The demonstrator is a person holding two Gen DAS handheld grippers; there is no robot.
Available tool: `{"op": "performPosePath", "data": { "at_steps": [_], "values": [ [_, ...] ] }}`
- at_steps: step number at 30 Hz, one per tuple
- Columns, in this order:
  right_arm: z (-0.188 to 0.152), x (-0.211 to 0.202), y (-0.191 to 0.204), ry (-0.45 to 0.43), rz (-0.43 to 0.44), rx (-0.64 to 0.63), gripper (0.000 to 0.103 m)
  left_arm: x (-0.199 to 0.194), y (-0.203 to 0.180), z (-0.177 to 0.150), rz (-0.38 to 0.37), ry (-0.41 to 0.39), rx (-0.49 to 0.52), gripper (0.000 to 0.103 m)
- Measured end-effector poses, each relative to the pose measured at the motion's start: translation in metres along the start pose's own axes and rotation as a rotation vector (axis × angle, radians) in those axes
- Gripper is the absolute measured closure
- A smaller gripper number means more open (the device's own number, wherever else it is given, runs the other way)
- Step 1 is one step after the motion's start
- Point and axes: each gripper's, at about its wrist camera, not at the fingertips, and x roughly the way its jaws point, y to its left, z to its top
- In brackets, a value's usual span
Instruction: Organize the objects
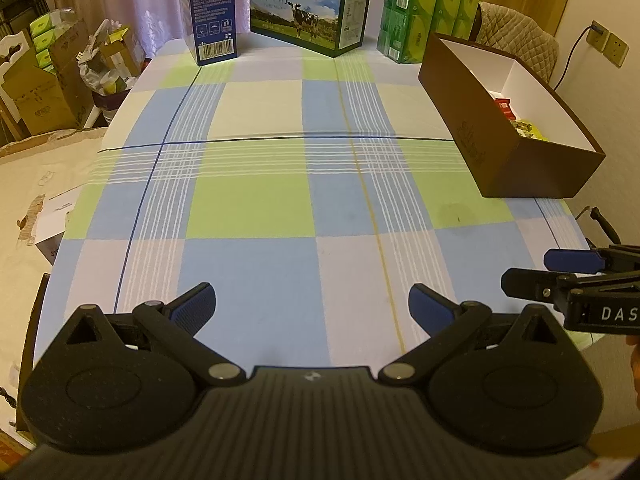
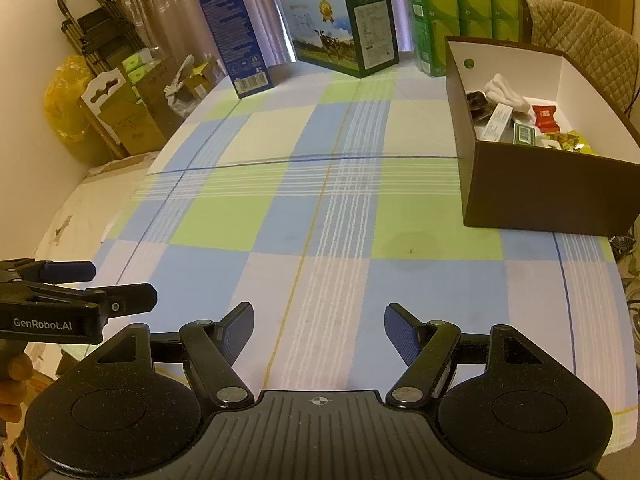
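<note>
A brown cardboard box [image 2: 548, 196] with a white inside stands at the table's right side; the brown cardboard box [image 1: 472, 120] shows in the left wrist view too. Inside it lie a white cloth [image 2: 504, 92], a red packet [image 2: 545, 117], a green-labelled carton [image 2: 524, 134], a long white carton [image 2: 496, 118] and a yellow-green wrapper [image 2: 572, 140]. My left gripper [image 1: 312, 304] hovers open over the near table edge, holding nothing. My right gripper [image 2: 319, 330] is open beside it, also with nothing between its fingers.
A checked cloth covers the table [image 1: 280, 200]. At its far edge stand a blue carton [image 1: 212, 8], a milk case [image 1: 312, 4] and green tissue packs [image 1: 428, 12]. A quilted chair [image 2: 580, 52] is behind the box. Cardboard boxes [image 1: 44, 92] crowd the floor at left.
</note>
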Motion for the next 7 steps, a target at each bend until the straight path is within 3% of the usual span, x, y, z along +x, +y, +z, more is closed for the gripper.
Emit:
{"op": "performPosePath", "data": {
  "at_steps": [7],
  "values": [
    [0.0052,0.0041,-0.0052,0.004,-0.001,-0.001,0.034,0.0081,-0.0045,0.0068,-0.002,0.007,0.005,0.001]
  ]
}}
